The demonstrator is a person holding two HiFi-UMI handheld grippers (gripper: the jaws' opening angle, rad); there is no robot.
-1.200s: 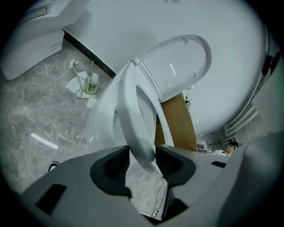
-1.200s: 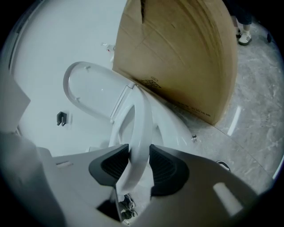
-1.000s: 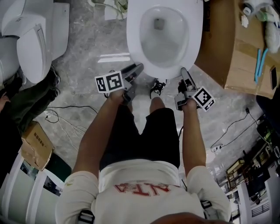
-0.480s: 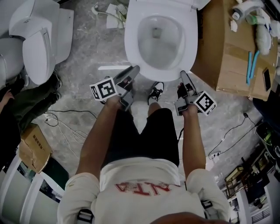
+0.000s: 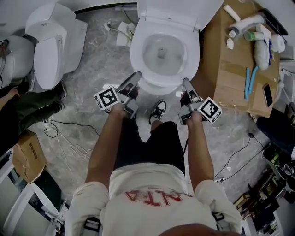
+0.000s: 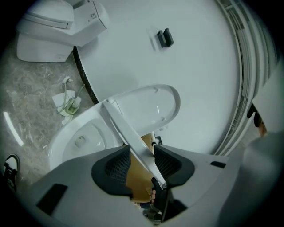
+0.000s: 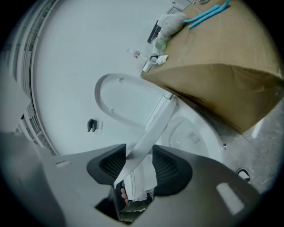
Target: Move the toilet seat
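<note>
A white toilet (image 5: 161, 55) stands before me with its lid (image 5: 175, 14) up against the wall. Its seat (image 5: 162, 79) is tilted up off the bowl at the front. The left gripper (image 5: 136, 76) reaches the front left rim and the right gripper (image 5: 185, 82) the front right rim. In the left gripper view the seat's edge (image 6: 126, 133) runs between open jaws (image 6: 142, 162), lying against one pad with a gap on the other side. In the right gripper view the seat (image 7: 155, 124) passes between the gripper's jaws (image 7: 138, 164), which have just been opening and stand apart from it on one side.
A second white toilet (image 5: 50, 50) stands at the left. A cardboard box (image 5: 230, 73) at the right carries bottles and blue tools. Cables (image 5: 60, 138) lie on the marble floor, a seated person (image 5: 27, 110) is at the left, and my shoe (image 5: 157, 110) is below the bowl.
Both grippers have risen at the toilet's front rim with the seat between their jaws. The head view has shifted and now shows the raised lid and the wall.
</note>
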